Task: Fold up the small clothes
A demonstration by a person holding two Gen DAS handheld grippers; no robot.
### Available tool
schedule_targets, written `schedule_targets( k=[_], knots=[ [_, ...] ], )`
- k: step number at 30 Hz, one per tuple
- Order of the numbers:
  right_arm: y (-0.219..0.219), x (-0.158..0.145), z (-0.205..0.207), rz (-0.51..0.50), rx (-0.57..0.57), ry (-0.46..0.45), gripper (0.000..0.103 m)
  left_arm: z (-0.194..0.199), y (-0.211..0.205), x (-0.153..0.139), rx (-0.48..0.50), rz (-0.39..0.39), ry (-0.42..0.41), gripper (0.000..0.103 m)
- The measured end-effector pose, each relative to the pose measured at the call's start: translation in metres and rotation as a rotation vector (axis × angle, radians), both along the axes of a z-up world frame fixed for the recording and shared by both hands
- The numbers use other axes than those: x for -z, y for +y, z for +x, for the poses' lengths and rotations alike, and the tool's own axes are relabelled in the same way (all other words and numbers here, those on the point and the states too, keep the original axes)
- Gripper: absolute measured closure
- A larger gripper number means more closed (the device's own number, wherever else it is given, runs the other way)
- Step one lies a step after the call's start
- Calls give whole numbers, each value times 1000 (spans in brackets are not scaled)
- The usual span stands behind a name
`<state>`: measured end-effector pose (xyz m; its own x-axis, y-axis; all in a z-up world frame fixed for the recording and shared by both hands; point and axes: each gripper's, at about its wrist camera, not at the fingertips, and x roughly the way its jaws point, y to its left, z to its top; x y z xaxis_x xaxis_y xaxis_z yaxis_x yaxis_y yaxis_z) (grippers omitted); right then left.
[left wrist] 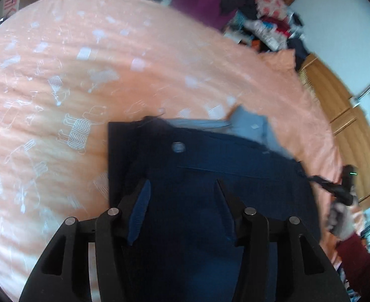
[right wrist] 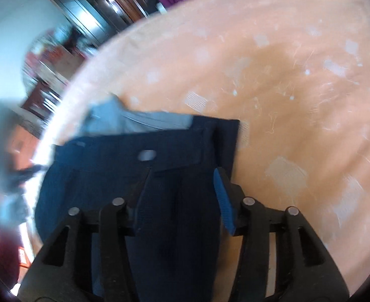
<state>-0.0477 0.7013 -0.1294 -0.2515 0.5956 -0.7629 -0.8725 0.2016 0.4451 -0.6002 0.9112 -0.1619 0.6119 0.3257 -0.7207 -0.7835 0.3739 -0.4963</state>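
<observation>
A dark navy garment [left wrist: 210,176] with a pale grey inner waistband [left wrist: 250,125] and a silver button [left wrist: 178,147] lies on a peach bedspread [left wrist: 84,75]. My left gripper [left wrist: 182,183] hovers over its left half, jaws wide apart, nothing pinched. In the right wrist view the same garment [right wrist: 114,166] and its button [right wrist: 147,154] fill the lower middle. My right gripper [right wrist: 182,173] is open above the garment's right half, its blue pad [right wrist: 222,196] near the cloth's right edge. Both views are motion-blurred.
A hand in a dark red sleeve [left wrist: 356,259] holds the other gripper [left wrist: 346,188] at the bed's right edge. Piled clothes [left wrist: 255,12] lie at the far side. Wooden furniture [left wrist: 336,105] borders the bed. Shelves [right wrist: 89,12] stand beyond the bed.
</observation>
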Motion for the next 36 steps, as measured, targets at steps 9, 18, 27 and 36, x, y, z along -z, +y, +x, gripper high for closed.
schedule_targets(
  k=[9,18,27,36],
  knots=[
    [-12,6,-5,-14,57,-86,76,-36,-89,-27,-38,43,-71,45],
    [-107,-18,-86,103,-84,27,47,-51,-172,16,-57,-54,-195,44],
    [-140,-36,-145,143,-103,-55,74,-80,-198,-12,-163,34,-132,55],
    [-90,1,-266,87,-340,160,94,68,-176,23,212,-111,-192,57]
  ],
)
